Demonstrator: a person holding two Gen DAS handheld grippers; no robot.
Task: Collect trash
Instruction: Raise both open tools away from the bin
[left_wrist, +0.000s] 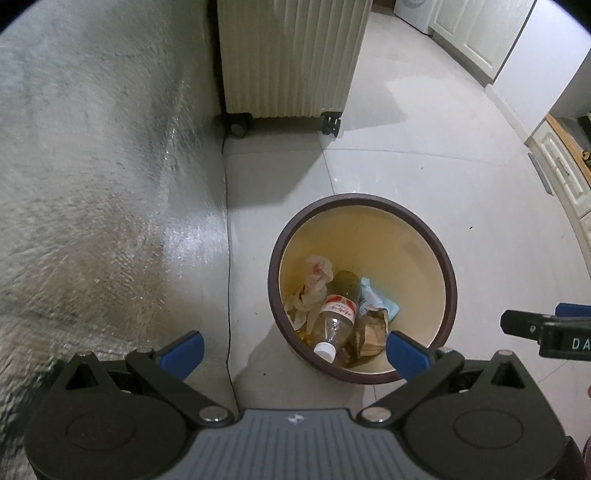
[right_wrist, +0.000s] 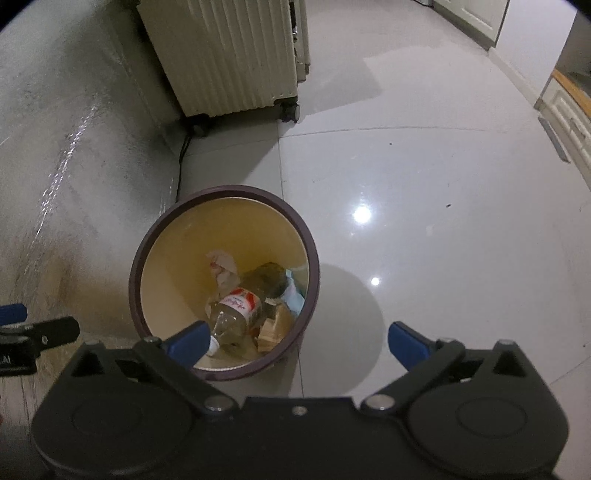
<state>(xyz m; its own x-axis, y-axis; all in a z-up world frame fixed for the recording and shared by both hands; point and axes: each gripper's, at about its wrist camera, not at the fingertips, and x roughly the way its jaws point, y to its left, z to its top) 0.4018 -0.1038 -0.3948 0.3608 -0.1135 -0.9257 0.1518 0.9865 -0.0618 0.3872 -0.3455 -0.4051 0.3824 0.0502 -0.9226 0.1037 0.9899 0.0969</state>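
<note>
A round bin (left_wrist: 360, 198) with a brown rim and a cream inside stands on the tiled floor beside the wall. In it lie a clear plastic bottle (left_wrist: 334, 321) with a red-and-white label and a white cap, a crumpled plastic bag (left_wrist: 314, 280), a blue wrapper (left_wrist: 376, 301) and brown paper (left_wrist: 371, 332). My left gripper (left_wrist: 295, 350) hovers above the bin's near edge, open, with nothing between its fingers. My right gripper (right_wrist: 297, 343) hangs open and empty just right of the bin (right_wrist: 221, 192), the bottle (right_wrist: 236, 310) showing below its left finger.
A ribbed cream suitcase (left_wrist: 288, 55) on wheels stands against the wall beyond the bin. A silvery textured wall (left_wrist: 92, 184) fills the left side, with a black cable (left_wrist: 228, 295) along its foot. White cabinets (left_wrist: 561, 173) line the right. Glossy floor tiles (right_wrist: 424, 221) spread to the right.
</note>
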